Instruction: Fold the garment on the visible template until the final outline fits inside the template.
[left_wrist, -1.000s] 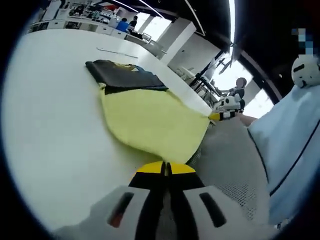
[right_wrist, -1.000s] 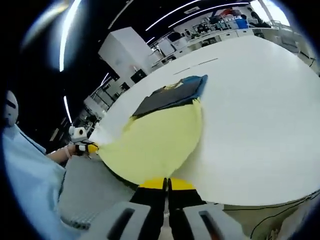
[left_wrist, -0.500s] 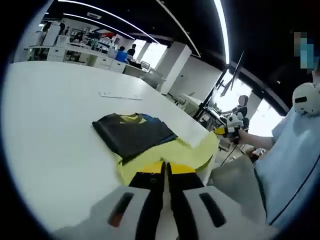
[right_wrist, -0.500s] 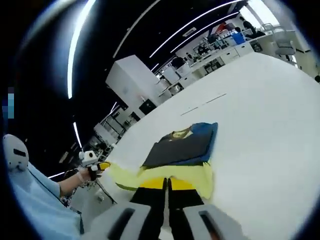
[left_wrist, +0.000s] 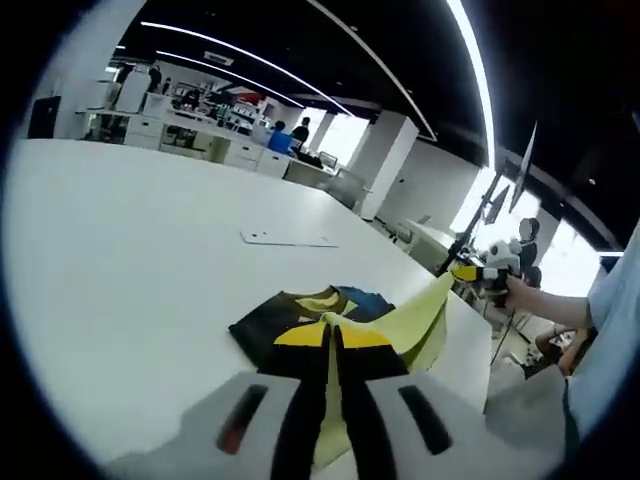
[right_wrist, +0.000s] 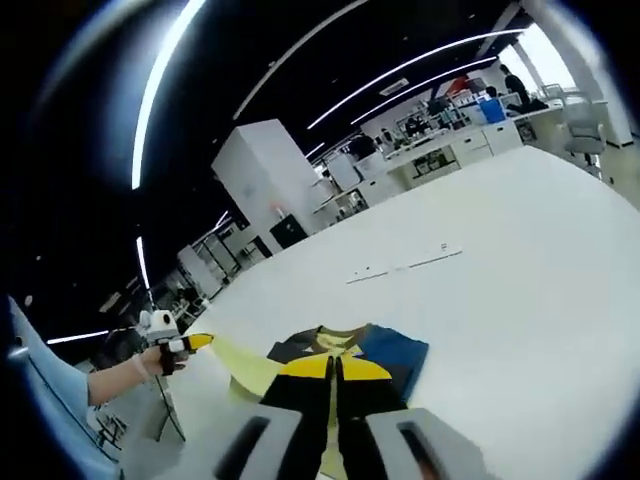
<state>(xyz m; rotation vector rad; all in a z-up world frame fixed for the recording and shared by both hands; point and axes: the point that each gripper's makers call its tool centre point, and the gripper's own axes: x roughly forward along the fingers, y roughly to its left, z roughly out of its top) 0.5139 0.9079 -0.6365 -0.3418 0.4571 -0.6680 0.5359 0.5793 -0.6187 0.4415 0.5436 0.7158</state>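
Mid-fold, by the look of it, with a good part left to do. Lower yellow half of the garment lifted off the table and stretched between the two grippers, carried over toward the dark upper part lying flat just beyond the jaw tips. Already narrowed, judging by the compact block of black, blue and yellow on the table. Still to come, as a judgement: laying the raised yellow half down over the dark part, letting go, and checking the outline against the template. No template border made out for certain around the garment; only a thin pale strip farther out ahead of the jaws, too small to identify.

Wide white table running far ahead of both grippers. Beyond it a large open room: dark ceiling with long light strips, white pillars, desks and shelving at the back, small figures of people there.

Left gripper: yellow-tipped jaws pressed together, yellow cloth running out from between them, so clamped on the garment's edge. Right gripper: jaws likewise together with yellow cloth at the tips, gripping the other corner. Same right gripper seen off to the side in the left gripper view, held in a hand, the stretched yellow edge ending at it.
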